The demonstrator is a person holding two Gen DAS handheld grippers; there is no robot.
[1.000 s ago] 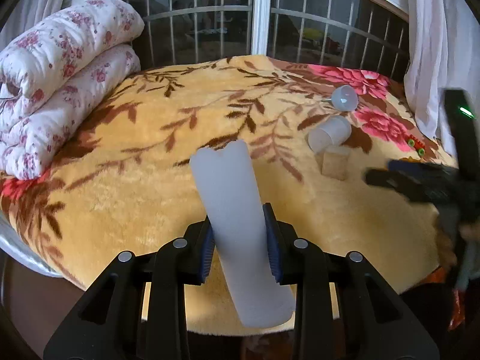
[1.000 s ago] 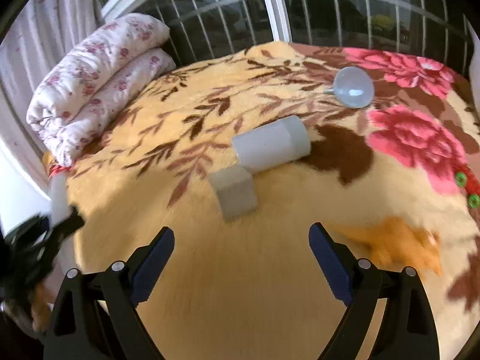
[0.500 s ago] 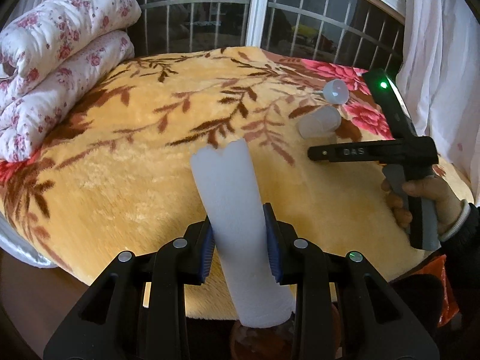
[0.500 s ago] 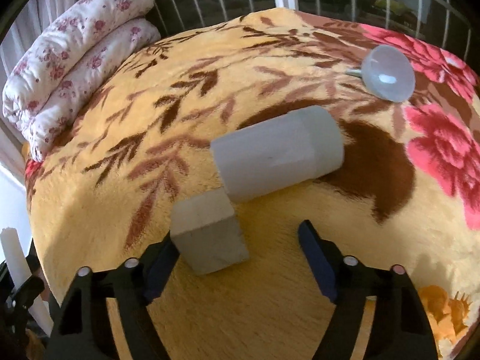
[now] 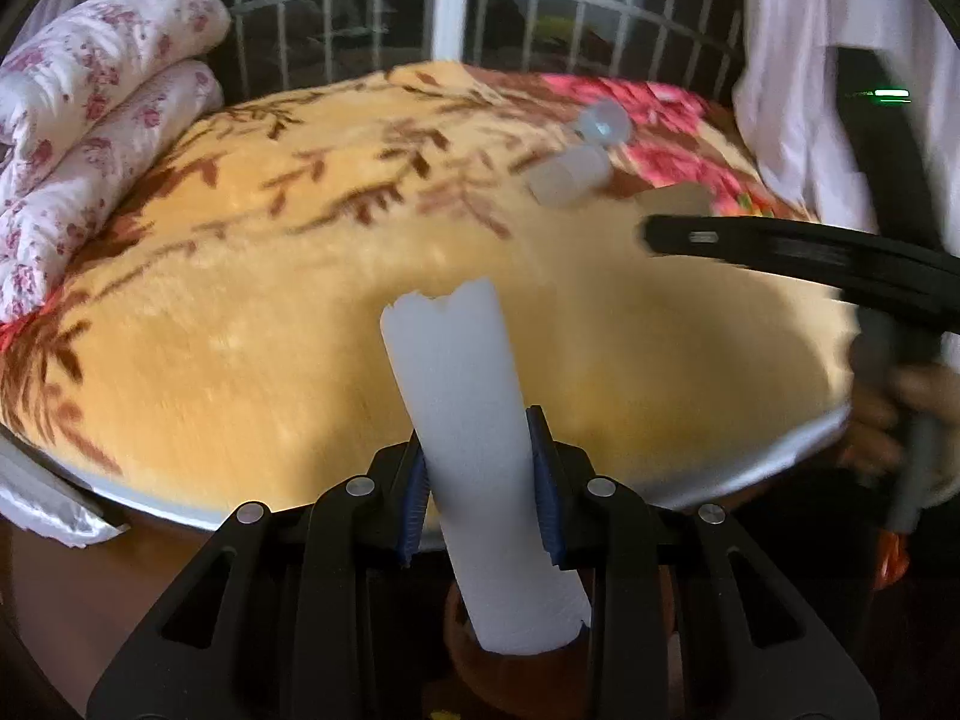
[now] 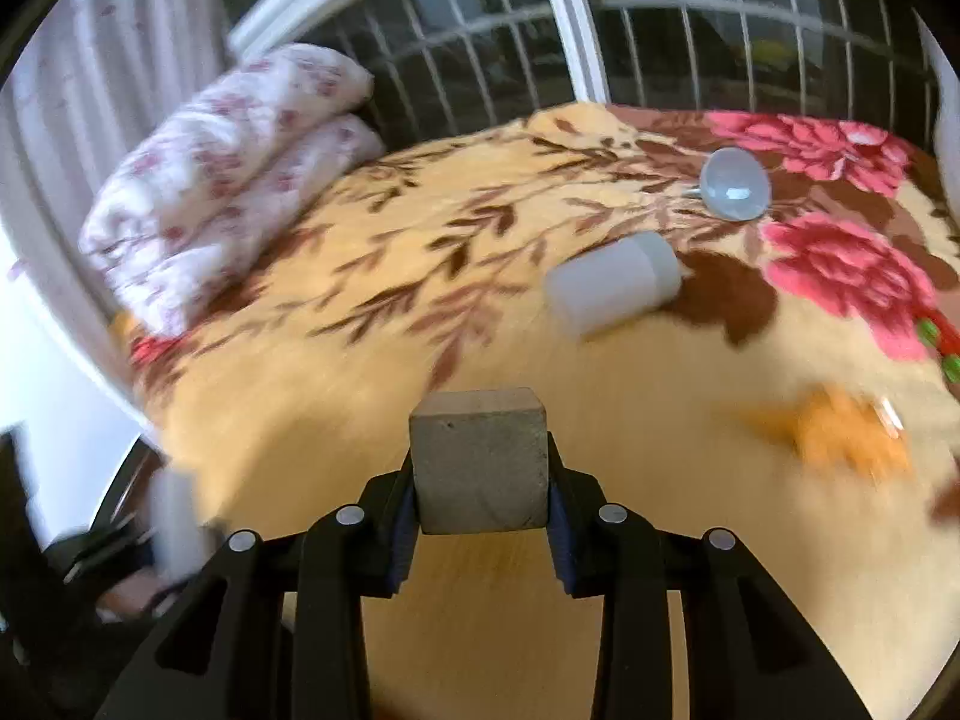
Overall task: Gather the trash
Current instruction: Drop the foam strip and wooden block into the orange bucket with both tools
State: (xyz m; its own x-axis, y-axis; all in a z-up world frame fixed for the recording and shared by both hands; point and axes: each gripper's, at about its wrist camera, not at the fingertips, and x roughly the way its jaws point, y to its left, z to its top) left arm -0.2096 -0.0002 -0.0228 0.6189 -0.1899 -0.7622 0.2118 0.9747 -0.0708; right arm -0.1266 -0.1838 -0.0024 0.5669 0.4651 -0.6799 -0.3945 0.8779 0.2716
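My left gripper (image 5: 480,480) is shut on a long white foam tube (image 5: 462,396), held upright at the bed's near edge. My right gripper (image 6: 480,480) is shut on a grey-brown cube block (image 6: 480,462), lifted above the yellow floral blanket (image 6: 420,360). In the left wrist view the right gripper (image 5: 660,234) shows from the side, blurred, with the block (image 5: 672,201) in it. A white cylinder (image 6: 615,285) lies on its side on the blanket, also in the left wrist view (image 5: 567,180). A pale blue funnel-like cup (image 6: 735,183) lies behind it.
A folded white floral quilt (image 6: 228,168) is stacked at the bed's left side. A barred window (image 5: 450,6) stands behind the bed and a white curtain (image 5: 798,60) hangs at the right. A brown round container (image 5: 516,666) sits under the foam tube.
My right gripper has shut on the cube block and lifted it back from the cylinder. My left gripper has drawn back to the bed edge, still holding the foam tube.
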